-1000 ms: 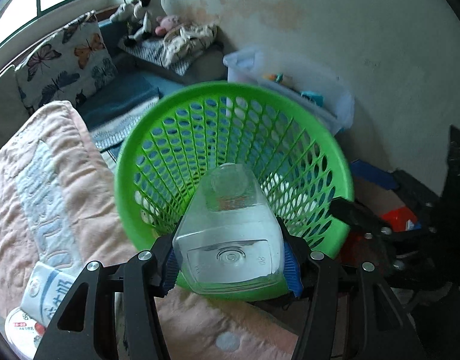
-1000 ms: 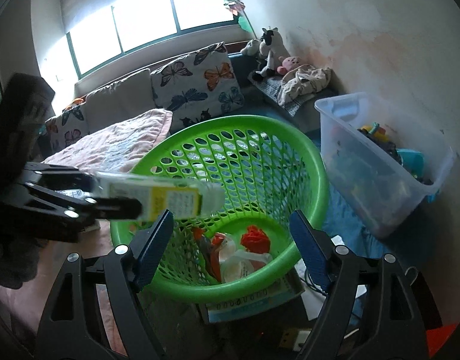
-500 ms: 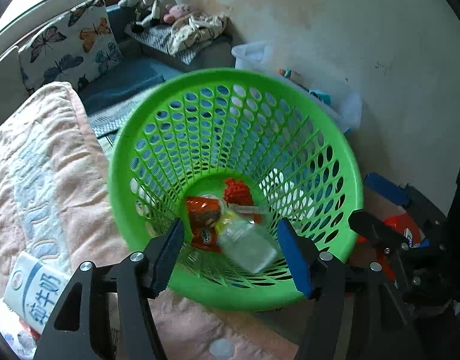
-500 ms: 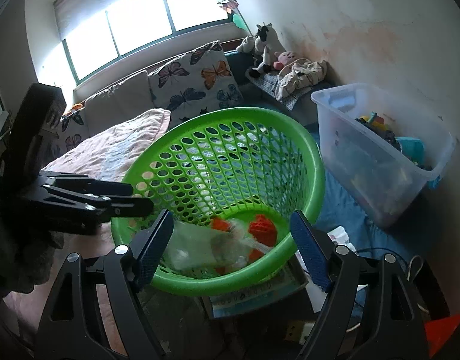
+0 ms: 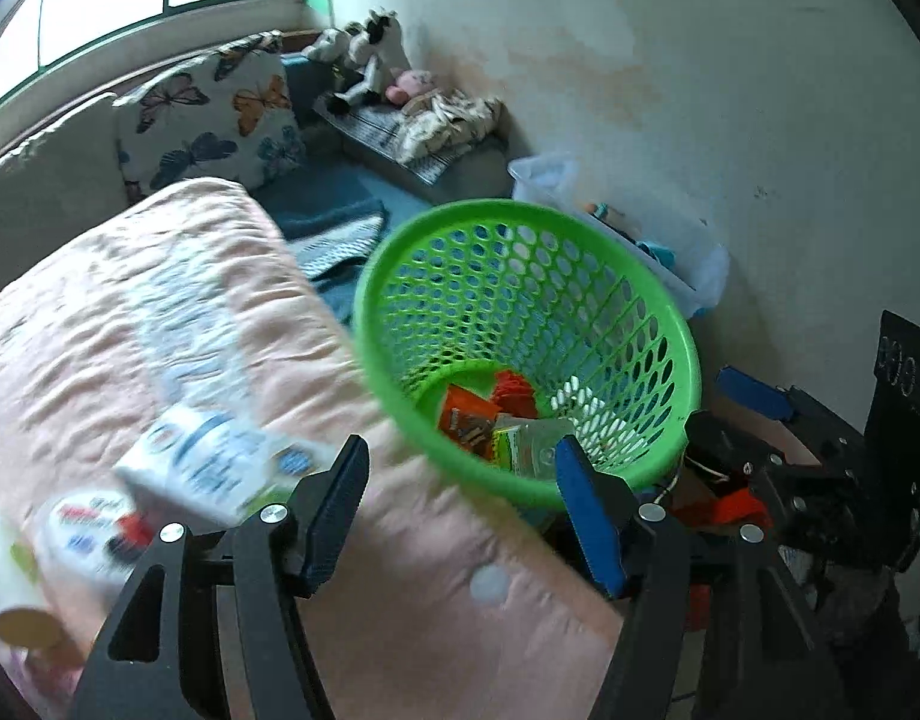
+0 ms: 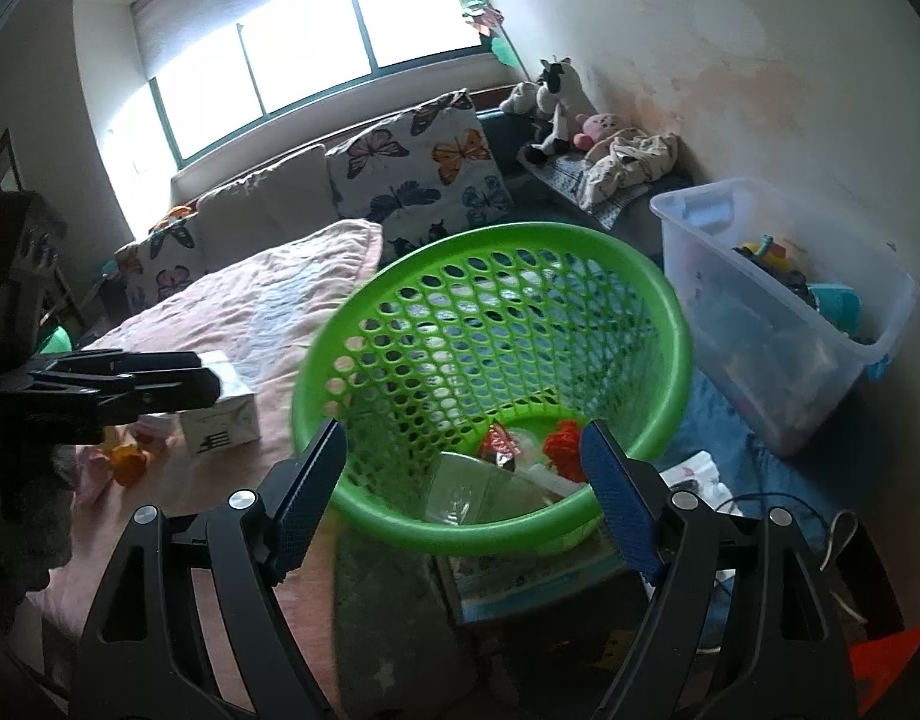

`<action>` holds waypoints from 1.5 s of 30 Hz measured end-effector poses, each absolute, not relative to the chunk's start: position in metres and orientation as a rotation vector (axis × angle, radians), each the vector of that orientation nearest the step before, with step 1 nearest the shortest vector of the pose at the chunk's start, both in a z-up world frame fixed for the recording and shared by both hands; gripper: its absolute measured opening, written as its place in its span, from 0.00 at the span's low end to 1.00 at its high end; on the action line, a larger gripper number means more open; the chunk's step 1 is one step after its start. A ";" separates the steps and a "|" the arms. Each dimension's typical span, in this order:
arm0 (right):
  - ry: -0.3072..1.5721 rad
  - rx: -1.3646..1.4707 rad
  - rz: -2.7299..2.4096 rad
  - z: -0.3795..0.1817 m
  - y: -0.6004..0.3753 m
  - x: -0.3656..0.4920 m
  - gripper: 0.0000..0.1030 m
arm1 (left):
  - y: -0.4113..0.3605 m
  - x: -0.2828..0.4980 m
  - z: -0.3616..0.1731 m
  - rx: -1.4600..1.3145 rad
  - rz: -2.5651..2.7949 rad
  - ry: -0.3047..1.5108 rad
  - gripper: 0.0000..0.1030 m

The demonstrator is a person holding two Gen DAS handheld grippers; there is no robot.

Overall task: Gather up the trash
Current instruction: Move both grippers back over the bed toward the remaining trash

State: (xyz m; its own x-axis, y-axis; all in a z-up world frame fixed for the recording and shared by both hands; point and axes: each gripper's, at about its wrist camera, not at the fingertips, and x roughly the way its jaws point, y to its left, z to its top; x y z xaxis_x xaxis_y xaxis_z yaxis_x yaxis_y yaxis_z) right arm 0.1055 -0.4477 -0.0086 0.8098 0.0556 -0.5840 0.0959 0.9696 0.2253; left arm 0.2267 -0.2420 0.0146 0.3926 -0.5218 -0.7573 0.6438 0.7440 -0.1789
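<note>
The left gripper (image 5: pixel 460 498) is empty now, and its fingers stand apart. A second ago it squeezed a clear plastic bottle over the green basket (image 5: pixel 688 360). Its jaws have just been opening, and nothing is between them any more. The bottle (image 6: pixel 460 489) now lies down in the bottom of the basket, next to an orange wrapper (image 5: pixel 466 420) and a red scrap (image 6: pixel 565 441).

The left gripper has also swung away from the basket. Before, the basket filled its view; now the basket sits off to the right, and the gripper is over the pink blanket (image 5: pixel 160 312). A white and blue milk carton (image 5: pixel 220 468) lies on the blanket close beside its left finger, looking blurry.

The right gripper (image 6: pixel 466 492) hovers at the near rim of the basket, as it did before. Its fingers stand wide apart, a little wider than before, and hold nothing. A clear storage box (image 6: pixel 778 324) with toys sits to the right of the basket.
</note>
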 end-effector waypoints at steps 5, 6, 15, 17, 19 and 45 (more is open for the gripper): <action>0.625 0.246 0.013 -0.005 -0.429 0.106 0.81 | -0.199 0.208 0.023 0.098 -0.693 0.876 0.61; 0.627 0.244 0.020 -0.004 -0.425 0.106 0.81 | -0.193 0.206 0.024 0.089 -0.684 0.870 0.61; 0.649 0.212 0.101 -0.004 -0.386 0.119 0.82 | -0.124 0.180 0.022 0.045 -0.566 0.834 0.61; 0.656 0.203 0.122 -0.005 -0.377 0.123 0.82 | -0.112 0.177 0.020 0.035 -0.541 0.836 0.61; 0.663 0.191 0.149 -0.005 -0.365 0.130 0.82 | -0.098 0.175 0.019 0.019 -0.520 0.837 0.61; 0.834 0.133 0.469 -0.021 -0.284 0.250 0.82 | -0.002 0.161 0.006 -0.058 -0.374 0.819 0.61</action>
State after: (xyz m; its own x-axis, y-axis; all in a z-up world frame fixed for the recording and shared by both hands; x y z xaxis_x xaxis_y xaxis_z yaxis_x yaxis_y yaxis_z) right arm 0.2499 -0.2836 -0.0209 0.5765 0.4510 -0.6814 -0.3484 0.8899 0.2943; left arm 0.1611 -0.0019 0.0059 0.6218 -0.3472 -0.7020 0.3028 0.9332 -0.1933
